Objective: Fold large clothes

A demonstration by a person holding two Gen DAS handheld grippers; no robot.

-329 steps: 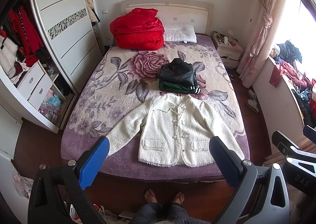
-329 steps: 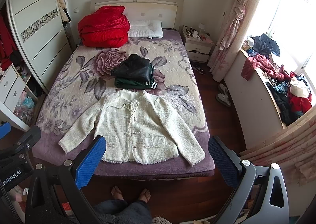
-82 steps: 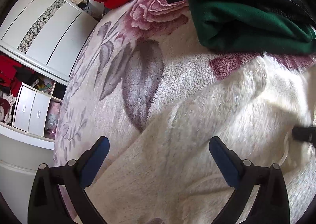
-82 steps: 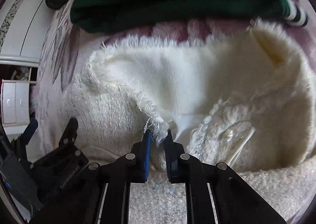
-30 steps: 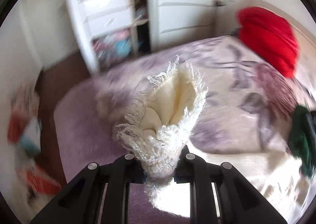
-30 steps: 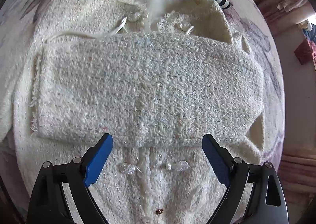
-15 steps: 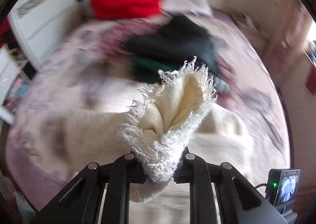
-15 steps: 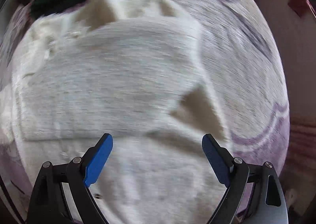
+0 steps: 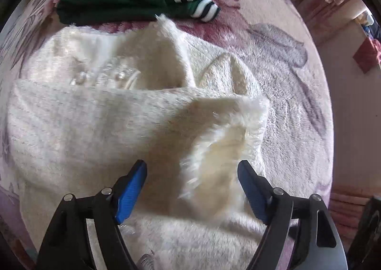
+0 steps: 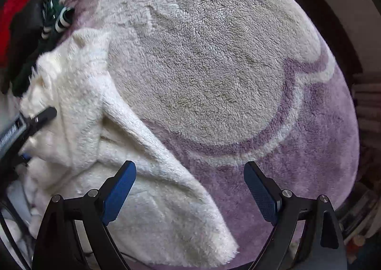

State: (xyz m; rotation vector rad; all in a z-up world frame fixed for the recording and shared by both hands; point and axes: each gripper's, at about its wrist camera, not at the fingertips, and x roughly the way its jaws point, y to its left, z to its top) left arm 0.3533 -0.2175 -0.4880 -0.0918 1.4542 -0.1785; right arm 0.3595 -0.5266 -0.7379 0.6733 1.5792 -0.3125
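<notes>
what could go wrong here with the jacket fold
The cuff lies loose and puffed between the just-opened left tongs, so lifting away could snag it and undo the fold. The jacket hem sits near the blanket edge and might slide off.

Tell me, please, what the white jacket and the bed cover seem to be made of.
White jacket: probably a nubby woven tweed or bouclé, matte with faint glints; frayed fringe shows along its edges. Bed cover: seemingly plush fleece, soft and matte, with short dense pile and a printed purple pattern.
</notes>
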